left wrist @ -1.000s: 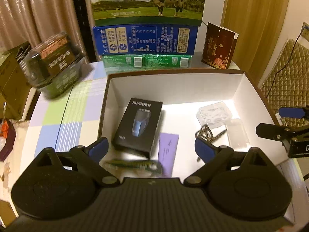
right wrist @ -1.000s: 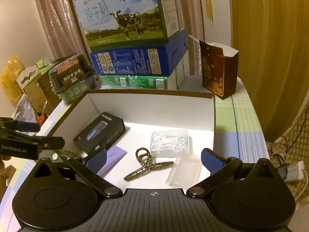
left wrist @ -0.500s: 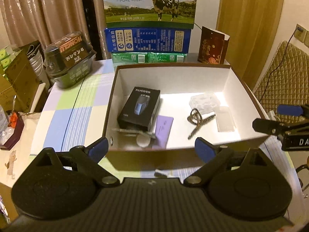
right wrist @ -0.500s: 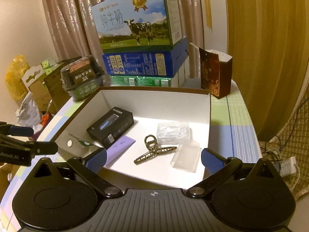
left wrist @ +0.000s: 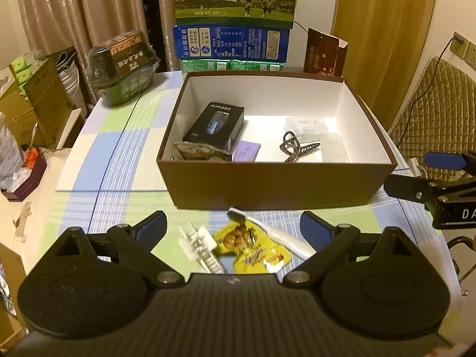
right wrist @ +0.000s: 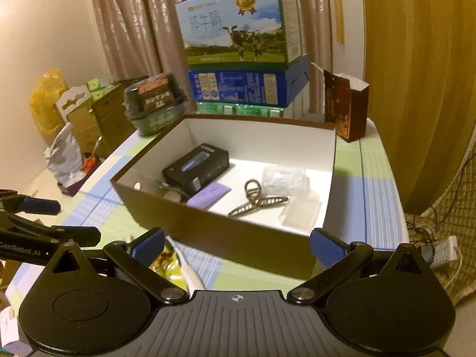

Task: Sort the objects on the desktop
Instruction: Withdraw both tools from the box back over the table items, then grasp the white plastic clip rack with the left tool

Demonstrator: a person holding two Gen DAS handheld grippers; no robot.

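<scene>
- the brown cardboard box [left wrist: 276, 184] sits toward the far edge of the checked tablecloth [left wrist: 119, 160], open at the top.
- sorted so far, by the look of it: a black shaver box [left wrist: 215, 126] at the box's left side, a snack packet [left wrist: 202, 152] and a purple card [left wrist: 246, 151] by its near wall, a claw hair clip [left wrist: 297, 148] in the middle, and clear plastic cases [left wrist: 306, 126] toward its right side.
- left outside, just before the box's near wall: a white toothbrush [left wrist: 273, 232], a yellow snack packet [left wrist: 253, 248] touching it, and a white comb-like piece [left wrist: 202, 245] beside that; what this last one is, i cannot tell.
- the left gripper [left wrist: 232, 226] hangs above these three, its jaws spread wide and empty.
- the right gripper [right wrist: 236, 245] sits near the box's near right corner, jaws likewise spread, holding nothing.
- my judgement: more than half is done; three things remain to go in.
</scene>
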